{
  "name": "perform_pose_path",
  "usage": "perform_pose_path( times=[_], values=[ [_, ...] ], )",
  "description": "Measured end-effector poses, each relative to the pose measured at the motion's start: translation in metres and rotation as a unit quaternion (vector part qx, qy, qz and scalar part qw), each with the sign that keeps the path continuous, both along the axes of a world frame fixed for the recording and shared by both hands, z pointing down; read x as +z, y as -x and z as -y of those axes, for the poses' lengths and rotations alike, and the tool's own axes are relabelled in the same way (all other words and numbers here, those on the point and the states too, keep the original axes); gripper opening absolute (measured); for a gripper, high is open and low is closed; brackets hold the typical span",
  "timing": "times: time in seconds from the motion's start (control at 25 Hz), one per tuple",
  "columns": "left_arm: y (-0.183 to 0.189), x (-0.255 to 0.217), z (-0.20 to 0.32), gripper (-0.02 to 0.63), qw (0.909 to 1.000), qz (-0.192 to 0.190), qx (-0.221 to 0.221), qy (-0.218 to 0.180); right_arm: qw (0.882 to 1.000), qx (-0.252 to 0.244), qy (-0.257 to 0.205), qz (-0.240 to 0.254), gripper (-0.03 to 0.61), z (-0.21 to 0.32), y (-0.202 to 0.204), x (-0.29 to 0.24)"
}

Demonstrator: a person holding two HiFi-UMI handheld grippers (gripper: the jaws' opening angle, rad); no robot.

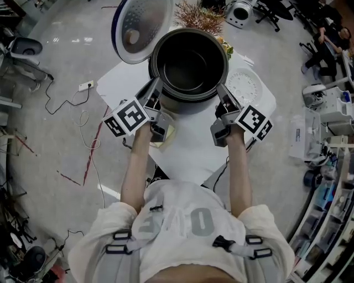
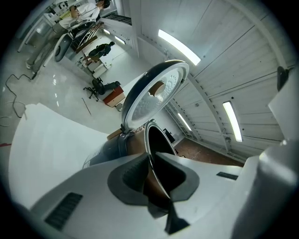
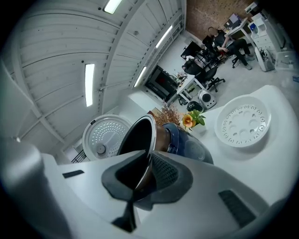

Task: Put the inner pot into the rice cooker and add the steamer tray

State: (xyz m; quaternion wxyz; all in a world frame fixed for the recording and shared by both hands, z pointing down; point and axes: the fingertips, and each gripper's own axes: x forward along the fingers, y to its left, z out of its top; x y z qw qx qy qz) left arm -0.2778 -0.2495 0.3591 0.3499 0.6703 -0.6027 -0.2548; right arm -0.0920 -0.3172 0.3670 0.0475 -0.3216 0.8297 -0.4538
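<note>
Copper-coloured metal on the outer wall of the pot (image 3: 161, 137) shows only in the two gripper views; from the head view we see just its dark inside and bright rim. Those same views tell us where it sits: its lower part is down in the dark blue cooker (image 3: 198, 148), while the rim and a band of wall stand above the cooker's body. From above, the pot covers the cooker almost entirely, so we cannot judge the depth there.

The left gripper (image 2: 150, 169) has its fingers narrowed onto the rim at the pot's left side, one pad inside and one outside. The right gripper (image 3: 145, 170) pinches the rim the same way on the opposite side. In the head view both grips are too small to read.

The open lid (image 1: 139, 23) appears in all three views. The white tray (image 1: 243, 85) lies on the bench (image 1: 185, 149) right of the cooker, apart from it. The right gripper view shows its holes, but the left gripper view misses it. Flowers (image 1: 196, 15) stand behind the cooker. The pot's bottom is hidden inside the cooker, and the person's arms cover part of the bench.
</note>
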Motion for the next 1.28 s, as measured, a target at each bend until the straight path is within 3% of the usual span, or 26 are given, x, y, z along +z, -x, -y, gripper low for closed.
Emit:
perform_pose_path(
  times=[0.32,0.56,0.76,1.12,1.28],
  values=[
    [0.006,0.017,0.005,0.035,0.9992,0.029,-0.004,0.029,0.998,-0.004,-0.021,-0.062,0.046,0.005,0.006,0.011],
    [0.006,0.020,0.005,0.055,0.9922,0.113,-0.002,0.052,0.994,-0.008,-0.042,-0.102,0.057,0.005,0.008,0.015],
    [0.003,0.022,0.006,0.063,0.9875,0.147,-0.007,0.057,0.988,-0.007,-0.064,-0.138,0.066,0.005,0.005,0.017],
    [0.005,0.024,0.009,0.077,0.9642,0.252,-0.018,0.080,0.970,-0.005,-0.107,-0.219,0.095,0.008,0.007,0.020],
    [0.004,0.026,0.011,0.077,0.9504,0.296,-0.022,0.092,0.965,-0.004,-0.119,-0.232,0.097,0.009,0.008,0.020]
  ],
)
